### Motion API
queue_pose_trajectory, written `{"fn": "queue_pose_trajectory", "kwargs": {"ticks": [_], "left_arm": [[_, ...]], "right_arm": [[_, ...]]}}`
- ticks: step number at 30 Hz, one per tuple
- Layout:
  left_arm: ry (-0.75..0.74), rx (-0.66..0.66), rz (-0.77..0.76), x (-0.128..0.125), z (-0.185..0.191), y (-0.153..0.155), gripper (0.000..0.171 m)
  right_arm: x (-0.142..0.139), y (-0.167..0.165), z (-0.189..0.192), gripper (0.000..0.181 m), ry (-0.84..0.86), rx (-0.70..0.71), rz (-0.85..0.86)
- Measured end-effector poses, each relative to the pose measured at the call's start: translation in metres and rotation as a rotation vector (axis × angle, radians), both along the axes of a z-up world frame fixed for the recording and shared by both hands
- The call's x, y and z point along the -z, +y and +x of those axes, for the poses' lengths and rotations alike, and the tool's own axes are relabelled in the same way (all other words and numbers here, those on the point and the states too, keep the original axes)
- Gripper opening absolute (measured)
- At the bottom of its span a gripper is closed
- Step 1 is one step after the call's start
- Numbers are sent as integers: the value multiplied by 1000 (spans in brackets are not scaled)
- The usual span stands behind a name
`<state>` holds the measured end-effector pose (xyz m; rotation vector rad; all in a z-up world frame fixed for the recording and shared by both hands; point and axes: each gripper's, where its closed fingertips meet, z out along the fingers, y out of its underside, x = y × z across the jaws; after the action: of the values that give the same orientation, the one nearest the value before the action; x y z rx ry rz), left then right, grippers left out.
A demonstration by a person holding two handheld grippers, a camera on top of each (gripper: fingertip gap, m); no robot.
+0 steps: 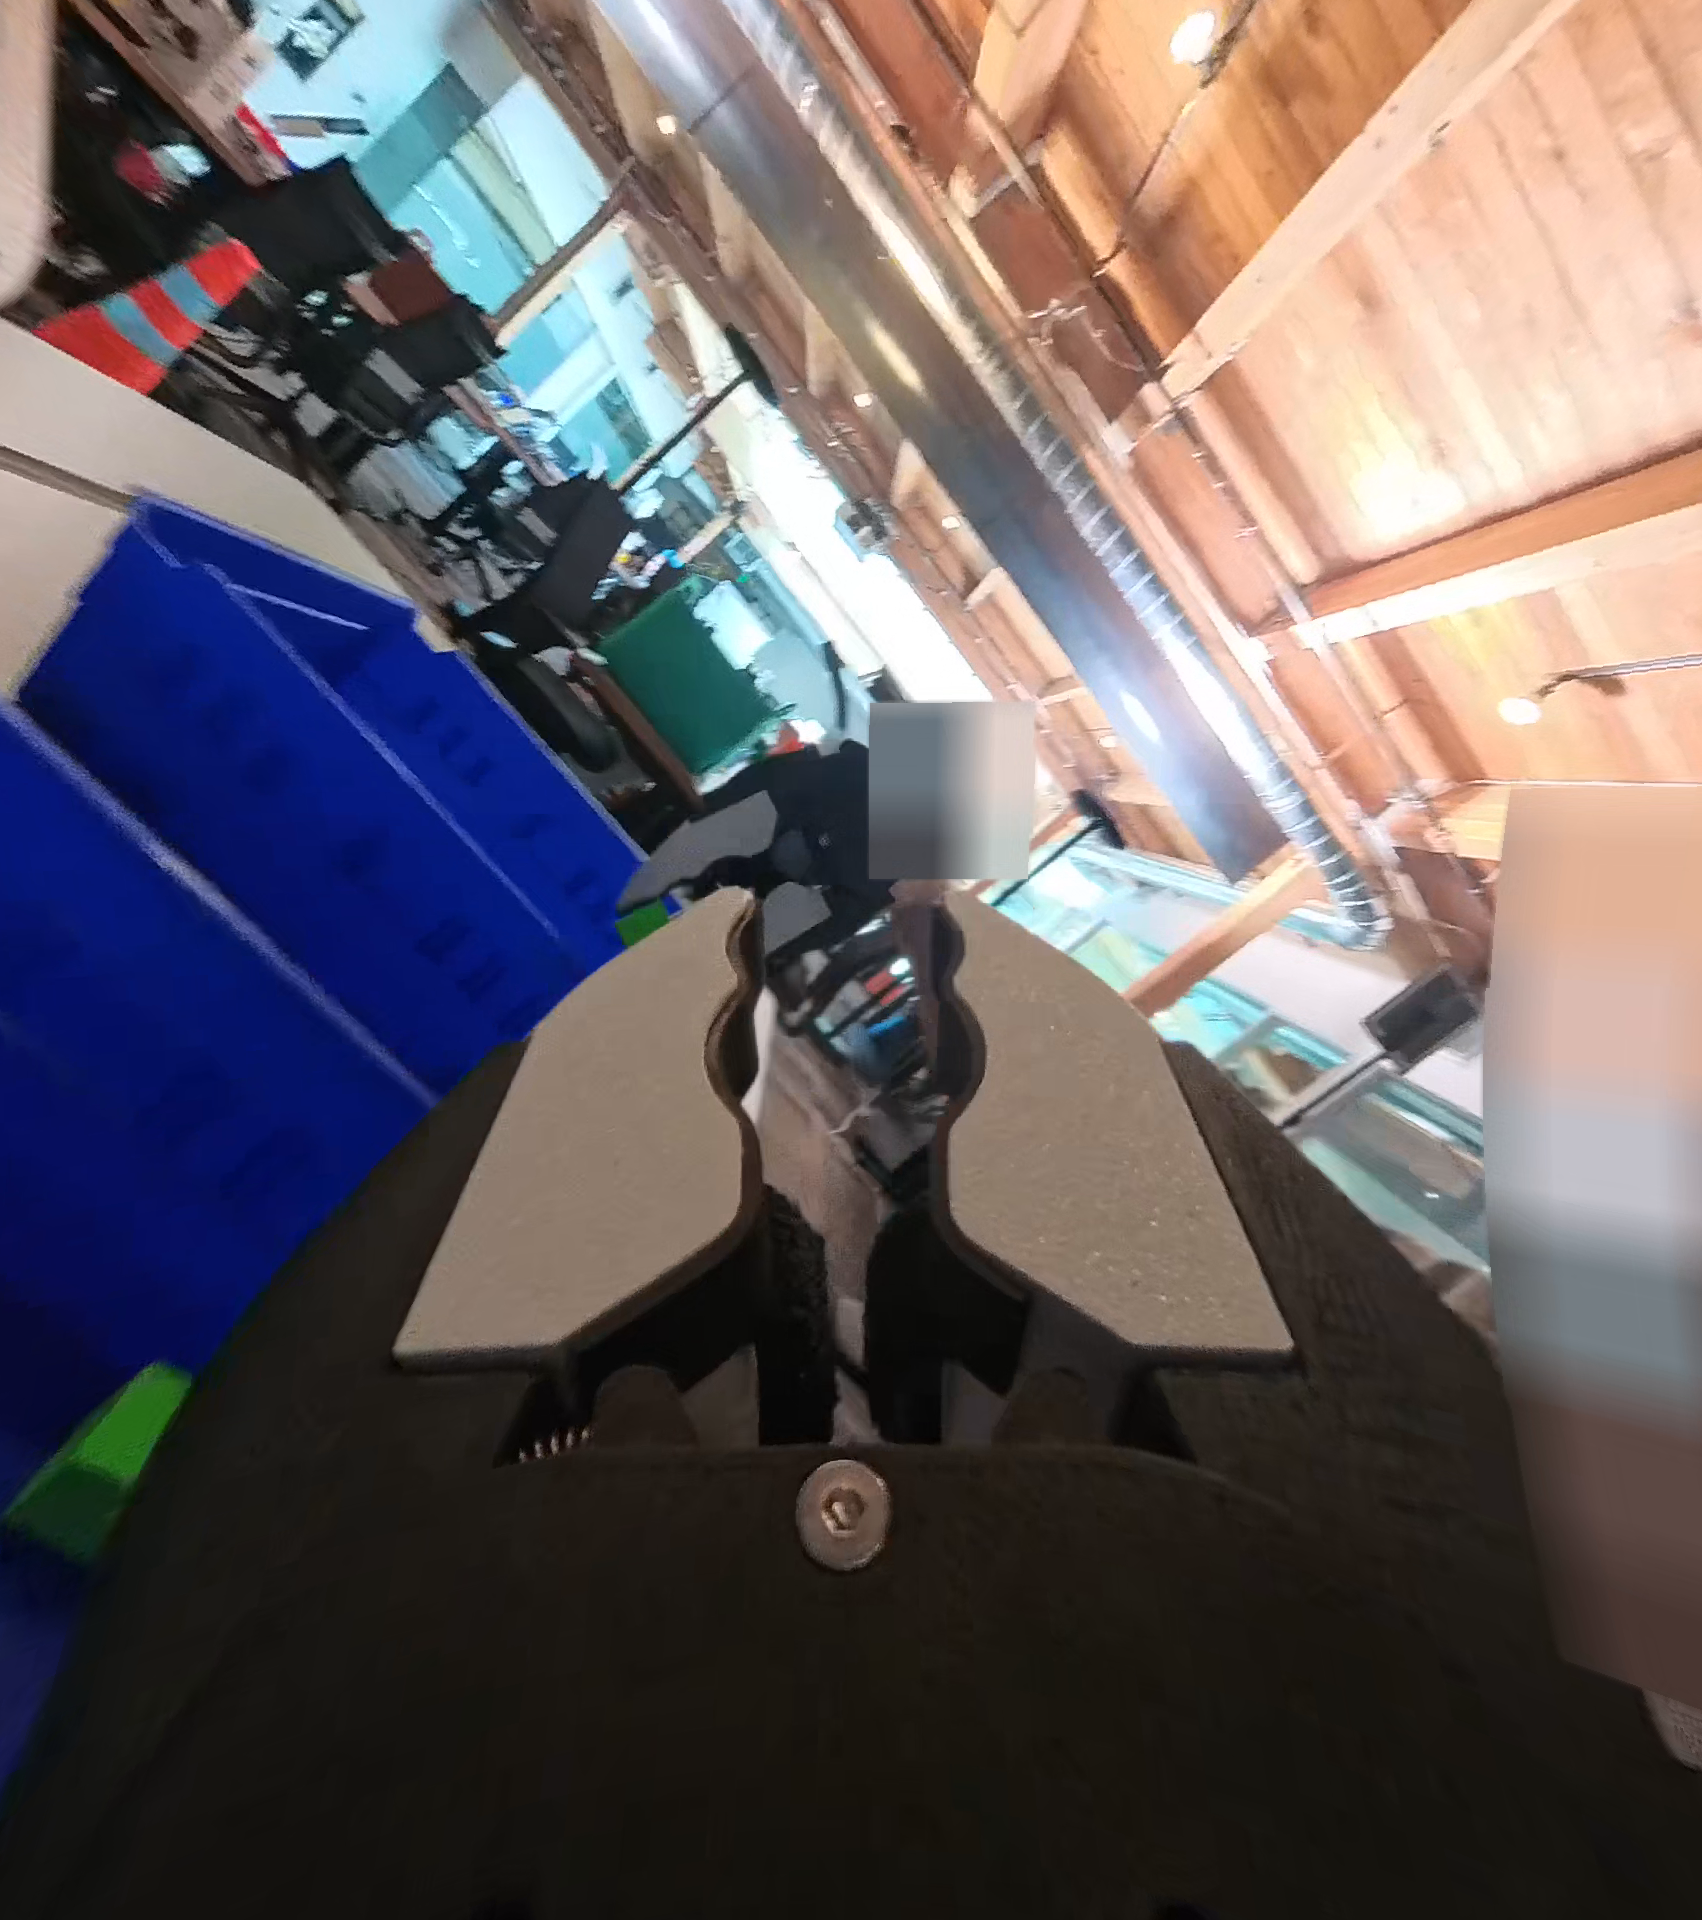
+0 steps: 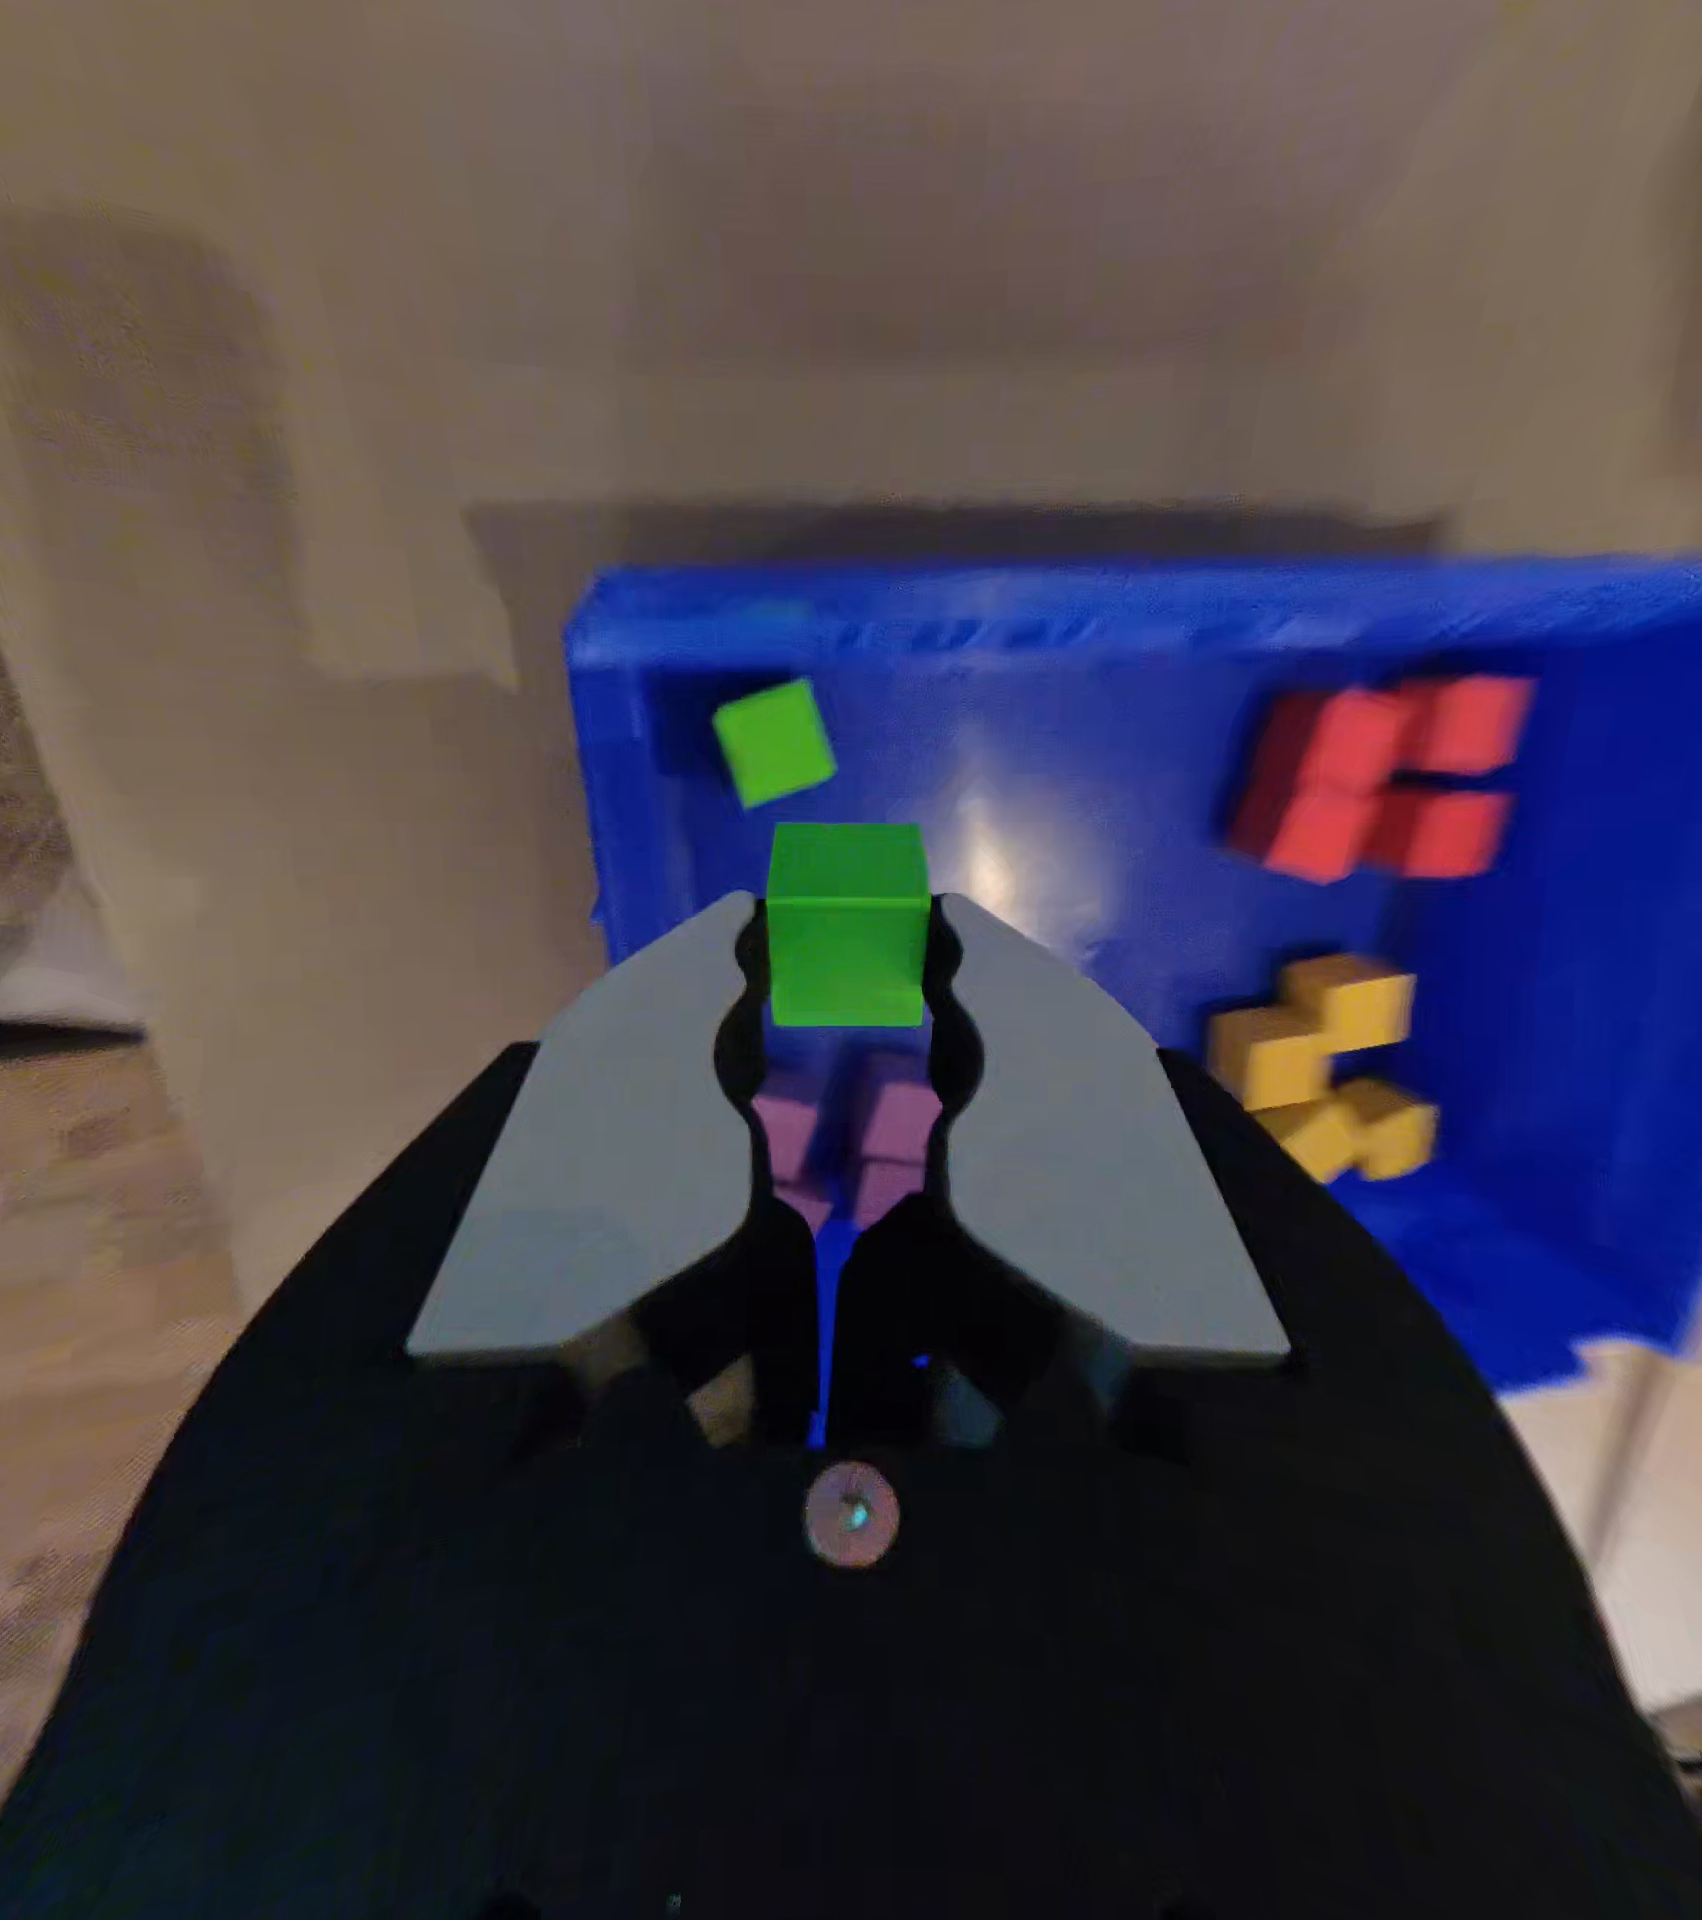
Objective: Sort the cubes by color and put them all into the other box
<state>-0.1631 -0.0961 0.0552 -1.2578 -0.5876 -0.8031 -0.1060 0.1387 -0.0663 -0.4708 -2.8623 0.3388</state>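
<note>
1. The jaws of the right gripper (image 2: 847,914) are clenched on a small bright-green plastic cube (image 2: 847,935), pinched at the very tips with its top face standing proud of them.
2. The jaws of the left gripper (image 1: 852,914) stand slightly parted with a narrow gap and nothing between them; it is tilted up toward a timber ceiling (image 1: 1449,364) and a silver metal duct (image 1: 930,343).
3. Beyond and below the right gripper's tips lies an open, glossy blue plastic bin (image 2: 1657,935). Inside it, just past the tips to the left, rests a second green cube (image 2: 774,740), turned at an angle. Off to the right of the tips sit a cluster of red blocks (image 2: 1387,774) and, nearer, a cluster of yellow blocks (image 2: 1320,1070). Purple blocks (image 2: 852,1143) show through the gap behind the held cube.
4. To the left of the left gripper's fingers stand two blue plastic bins (image 1: 307,748), with a green block (image 1: 94,1455) low beside the gripper's body.
5. Risk, as a judgement: the held cube is caught only at the fingertips, so a jolt or slight easing of the squeeze could let it twist and drop. The right view is smeared by motion blur, suggesting quick movement that would add to that risk.
6. The held cube looks smooth, hard-edged and evenly coloured, its sides flat against the pads.
</note>
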Motion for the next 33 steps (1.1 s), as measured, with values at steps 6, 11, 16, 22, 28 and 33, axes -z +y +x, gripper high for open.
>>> {"fn": "queue_pose_trajectory", "kwargs": {"ticks": [6,11,16,22,28,33], "left_arm": [[208,-290,-705,77,-48,-27,37],[324,-387,-973,95,-61,-43,50],[293,-371,-962,101,-64,-42,51],[302,-361,-1018,110,-68,-39,52],[418,-133,-1138,138,-42,-21,56],[867,153,-1311,175,-20,-7,57]], "right_arm": [[71,22,11,28,-271,-4,132],[90,13,8,29,-318,-30,122],[94,5,7,29,-340,-31,62],[89,7,4,40,-349,12,20],[64,17,-1,44,-285,44,-1],[28,25,-10,42,-149,79,-73]]}}
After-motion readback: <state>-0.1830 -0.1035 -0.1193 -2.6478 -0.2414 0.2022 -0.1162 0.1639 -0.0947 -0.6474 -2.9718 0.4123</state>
